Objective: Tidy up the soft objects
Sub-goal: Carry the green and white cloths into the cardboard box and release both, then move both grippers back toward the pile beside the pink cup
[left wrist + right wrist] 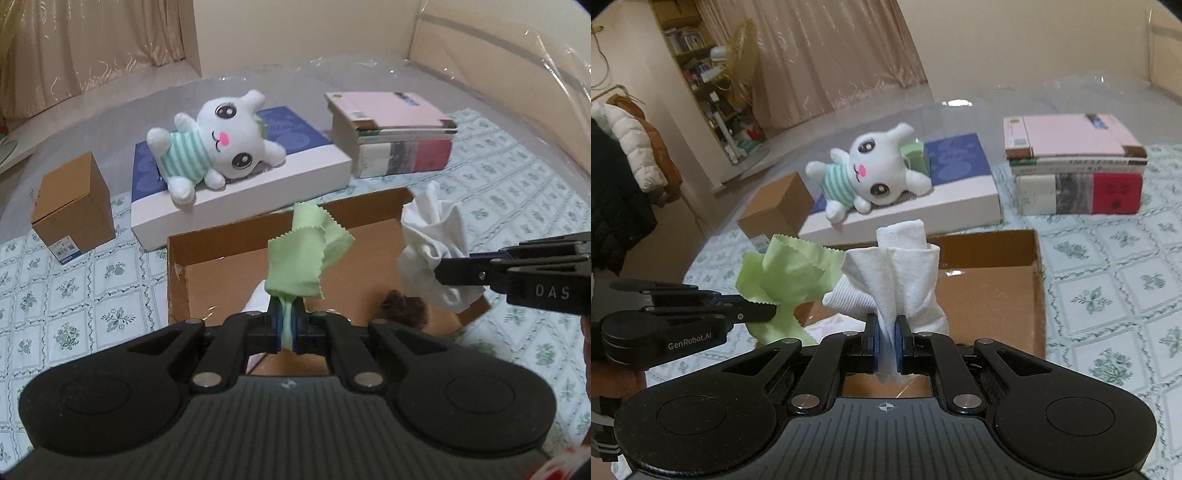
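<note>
L gripper [286,325] pinches green cloth [308,254]; R gripper [888,341] pinches white cloth [905,273]. Open cardboard box [236,236] lies just ahead of & below both sets of tips, so both look equally near for a drop.

Both wrist views close, angled down over cardboard tray [177,288]; share plush bunny [875,173].

pale green cloth [308,254], white cloth [897,273]

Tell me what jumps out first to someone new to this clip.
Two held cloths: the left gripper pinches a green cloth and the right gripper a white cloth, both above the open cardboard box. Behind, a white plush bunny lies on a flat blue-topped box.
</note>
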Available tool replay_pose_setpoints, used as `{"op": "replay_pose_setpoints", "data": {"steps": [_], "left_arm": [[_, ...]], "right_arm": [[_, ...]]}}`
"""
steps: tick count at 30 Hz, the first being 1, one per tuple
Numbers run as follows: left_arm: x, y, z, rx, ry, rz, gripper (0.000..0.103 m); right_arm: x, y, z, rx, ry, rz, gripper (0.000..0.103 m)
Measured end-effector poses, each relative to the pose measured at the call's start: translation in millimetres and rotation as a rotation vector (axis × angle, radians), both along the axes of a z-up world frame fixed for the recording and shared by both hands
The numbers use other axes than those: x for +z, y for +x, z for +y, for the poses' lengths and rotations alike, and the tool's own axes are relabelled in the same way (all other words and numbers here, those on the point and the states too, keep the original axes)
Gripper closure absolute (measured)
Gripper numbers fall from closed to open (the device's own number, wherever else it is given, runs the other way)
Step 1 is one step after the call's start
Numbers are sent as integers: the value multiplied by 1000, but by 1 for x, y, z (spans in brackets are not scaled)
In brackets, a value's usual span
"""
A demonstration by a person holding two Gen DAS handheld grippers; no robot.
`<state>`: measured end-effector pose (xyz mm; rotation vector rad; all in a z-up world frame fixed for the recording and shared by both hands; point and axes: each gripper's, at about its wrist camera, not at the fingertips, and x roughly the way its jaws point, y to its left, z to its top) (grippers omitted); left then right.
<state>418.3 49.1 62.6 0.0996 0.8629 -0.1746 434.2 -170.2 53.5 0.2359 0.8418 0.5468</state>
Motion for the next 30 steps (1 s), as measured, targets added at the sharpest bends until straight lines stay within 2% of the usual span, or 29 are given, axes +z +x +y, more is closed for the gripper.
{"op": "replay_pose_setpoints", "data": {"steps": [4, 5, 6, 7, 13, 15, 16, 17, 18, 19, 24, 30], "left_arm": [[-9, 12, 1, 5, 10, 13, 94], [-11, 14, 1, 7, 10, 14, 85], [-12, 15, 1, 11, 14, 15, 71], [-12, 15, 2, 15, 18, 15, 66], [-2, 8, 5, 3, 18, -9, 65], [4, 5, 9, 9, 6, -21, 65], [7, 4, 10, 12, 4, -27, 65], [10, 2, 12, 16, 3, -35, 65], [13, 0, 14, 20, 2, -41, 65], [16, -3, 15, 21, -3, -47, 65], [33, -25, 22, 32, -32, -77, 65], [62, -78, 26, 49, -94, -135, 65]], "right_arm": [[-12, 13, 6, -6, -7, 27, 95], [-14, 15, 8, -9, -9, 30, 95], [-17, 17, 9, -14, -10, 34, 95], [-18, 18, 10, -19, -8, 39, 95], [-24, 23, 10, -33, 7, 52, 94], [-23, 23, 10, -35, 15, 47, 86], [-22, 23, 10, -39, 22, 42, 69], [-21, 22, 9, -44, 29, 35, 41], [-19, 20, 8, -51, 36, 25, 31], [-16, 18, 7, -59, 41, 8, 27], [1, 4, 1, -62, 45, -15, 27], [28, -44, -9, -71, 54, -67, 27]]}}
